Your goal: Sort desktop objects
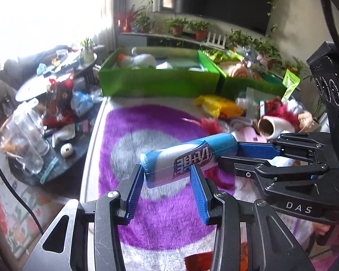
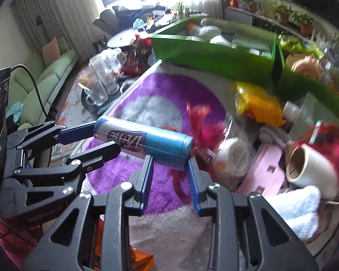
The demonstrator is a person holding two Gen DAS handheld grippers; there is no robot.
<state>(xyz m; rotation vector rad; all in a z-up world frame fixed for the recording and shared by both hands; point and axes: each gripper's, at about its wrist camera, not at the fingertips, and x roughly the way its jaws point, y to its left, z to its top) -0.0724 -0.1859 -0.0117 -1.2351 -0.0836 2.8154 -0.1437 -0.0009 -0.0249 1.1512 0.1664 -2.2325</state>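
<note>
A blue roll with a printed label (image 1: 183, 158) (image 2: 144, 144) hangs lengthwise above the purple and grey rug (image 1: 128, 135) (image 2: 169, 85), held at both ends. My left gripper (image 1: 167, 174) (image 2: 101, 140) is shut on its left end. My right gripper (image 2: 169, 167) (image 1: 230, 155) is shut on its right end. Two green boxes (image 1: 158, 83) (image 2: 214, 56) with toys and packets inside stand at the far edge of the rug.
To the right lie a yellow packet (image 1: 217, 106) (image 2: 257, 103), red feathers (image 1: 210, 126), a tape roll (image 1: 271, 126) (image 2: 309, 169), a pink plastic piece (image 2: 266, 171) and a white cloth (image 2: 298, 210). Glass jars (image 1: 27, 140) (image 2: 101, 76) stand on a low table to the left.
</note>
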